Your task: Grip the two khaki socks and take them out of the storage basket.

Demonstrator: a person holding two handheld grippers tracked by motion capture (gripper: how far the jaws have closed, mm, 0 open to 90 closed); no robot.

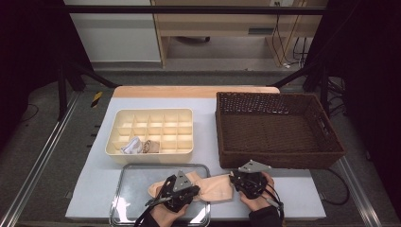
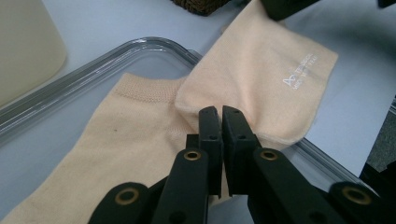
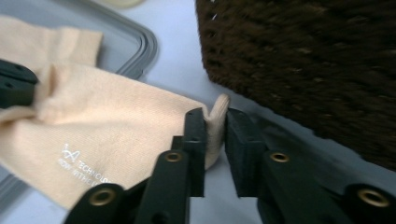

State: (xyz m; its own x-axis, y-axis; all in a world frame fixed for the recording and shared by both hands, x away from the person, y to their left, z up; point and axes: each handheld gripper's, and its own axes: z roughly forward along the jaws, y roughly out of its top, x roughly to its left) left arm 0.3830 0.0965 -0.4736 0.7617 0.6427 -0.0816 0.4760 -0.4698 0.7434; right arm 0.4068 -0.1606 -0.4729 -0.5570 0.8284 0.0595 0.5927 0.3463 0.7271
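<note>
Beige sock (white print, unreadable), pinched by left gripper, right gripper slightly parted around its edge.

Hiding the middle of the peach-coloured cotton sock in the high view under the left gripper and the right gripper, so not telling there how the jaws are standing. Running off the bottom edge of the left gripper view at the sock's lower end, with the clear plastic tray cut by the left edge. Blurring the dark brown woven wicker basket in the right gripper view, leaving the small white lettering on the sock unreadable. Showing two small bundles in the cream plastic divided organiser box, too small to identify.
</note>
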